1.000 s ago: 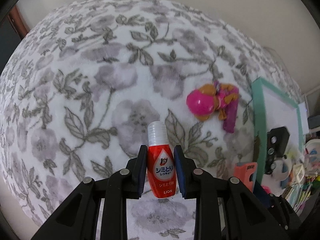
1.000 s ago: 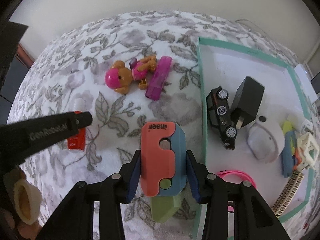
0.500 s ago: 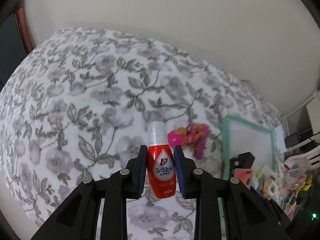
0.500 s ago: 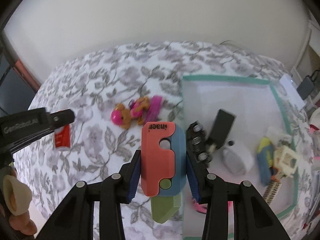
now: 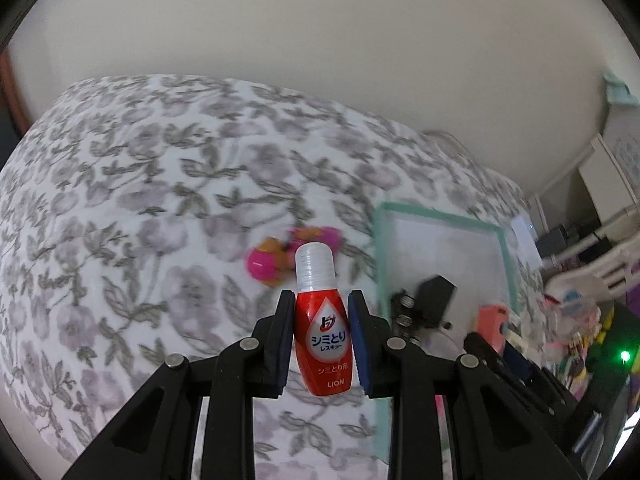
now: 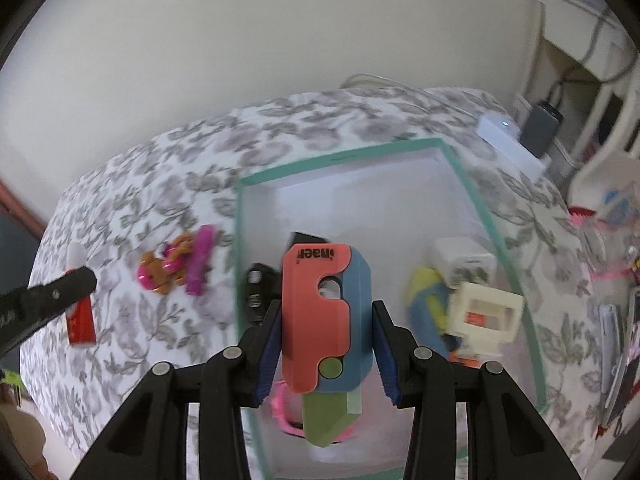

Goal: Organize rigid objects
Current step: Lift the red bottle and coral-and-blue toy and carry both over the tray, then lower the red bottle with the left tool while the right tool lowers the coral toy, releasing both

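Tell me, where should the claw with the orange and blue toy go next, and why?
Probably straight down a little, then let go. The right claw grips the orange and blue toy above the green-rimmed tray, where other toys already lie, so lowering it first should keep it from bouncing out.

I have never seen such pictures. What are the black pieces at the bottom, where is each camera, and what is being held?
The black pieces are hand-held grippers, one in each of a person's hands; a camera on each looks along its fingers. The left gripper holds a red bottle. The right gripper holds a pink and blue toy above a green-rimmed tray that already holds small things. A pink toy dog lies on the flowered cloth.
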### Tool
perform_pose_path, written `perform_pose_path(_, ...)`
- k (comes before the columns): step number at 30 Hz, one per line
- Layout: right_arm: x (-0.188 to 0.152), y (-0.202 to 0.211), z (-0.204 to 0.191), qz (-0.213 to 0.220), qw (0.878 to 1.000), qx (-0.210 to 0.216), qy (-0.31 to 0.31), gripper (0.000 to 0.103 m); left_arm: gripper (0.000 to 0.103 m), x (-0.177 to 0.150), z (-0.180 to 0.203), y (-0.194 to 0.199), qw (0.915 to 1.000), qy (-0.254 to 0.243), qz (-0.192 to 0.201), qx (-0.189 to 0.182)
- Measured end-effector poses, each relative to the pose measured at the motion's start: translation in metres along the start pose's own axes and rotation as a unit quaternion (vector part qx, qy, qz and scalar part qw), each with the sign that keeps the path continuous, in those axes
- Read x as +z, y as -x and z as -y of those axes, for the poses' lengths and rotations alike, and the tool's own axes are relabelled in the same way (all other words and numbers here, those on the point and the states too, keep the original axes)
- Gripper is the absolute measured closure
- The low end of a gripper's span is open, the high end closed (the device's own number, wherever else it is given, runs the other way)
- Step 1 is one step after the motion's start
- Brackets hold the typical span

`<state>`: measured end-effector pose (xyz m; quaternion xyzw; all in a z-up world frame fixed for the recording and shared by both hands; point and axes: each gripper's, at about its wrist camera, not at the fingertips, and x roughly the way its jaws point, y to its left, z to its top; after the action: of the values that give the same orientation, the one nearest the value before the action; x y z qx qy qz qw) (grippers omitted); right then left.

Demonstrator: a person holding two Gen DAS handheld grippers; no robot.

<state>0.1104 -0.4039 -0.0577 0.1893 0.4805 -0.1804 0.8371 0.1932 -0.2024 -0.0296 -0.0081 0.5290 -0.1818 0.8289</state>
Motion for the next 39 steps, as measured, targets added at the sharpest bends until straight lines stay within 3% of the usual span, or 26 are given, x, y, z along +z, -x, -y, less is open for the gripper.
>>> perform_pose_path(5, 0.001, 0.0, 0.024, -0.004, 1.0, -0.003, -0.025, 0.058, 0.075, -0.011, 0.036, -0.011, 0.9987, -0.04, -0.024, -0.021)
perform_pose_path(9, 0.0, -0.002, 0.038, -0.011, 0.999, -0.006, -0.04, 0.058, 0.075, -0.025, 0.06, -0.034, 0.9955, -0.053, -0.065, -0.044)
perform_pose_path(15, -0.002, -0.007, 0.046, -0.021, 0.999, -0.008, -0.049, 0.058, 0.075, -0.044, 0.079, -0.061, 0.9904, -0.069, -0.111, -0.044)
perform_pose_path(28, -0.006, -0.016, 0.042, -0.038, 0.998, -0.02, -0.034, 0.058, 0.075, -0.054, 0.083, -0.08, 0.9871, -0.089, -0.132, -0.01)
perform_pose_path(39, -0.005, -0.016, 0.044, -0.039, 0.998, -0.02, -0.035, 0.057, 0.075, -0.056, 0.08, -0.085, 0.9855, -0.082, -0.148, -0.019)
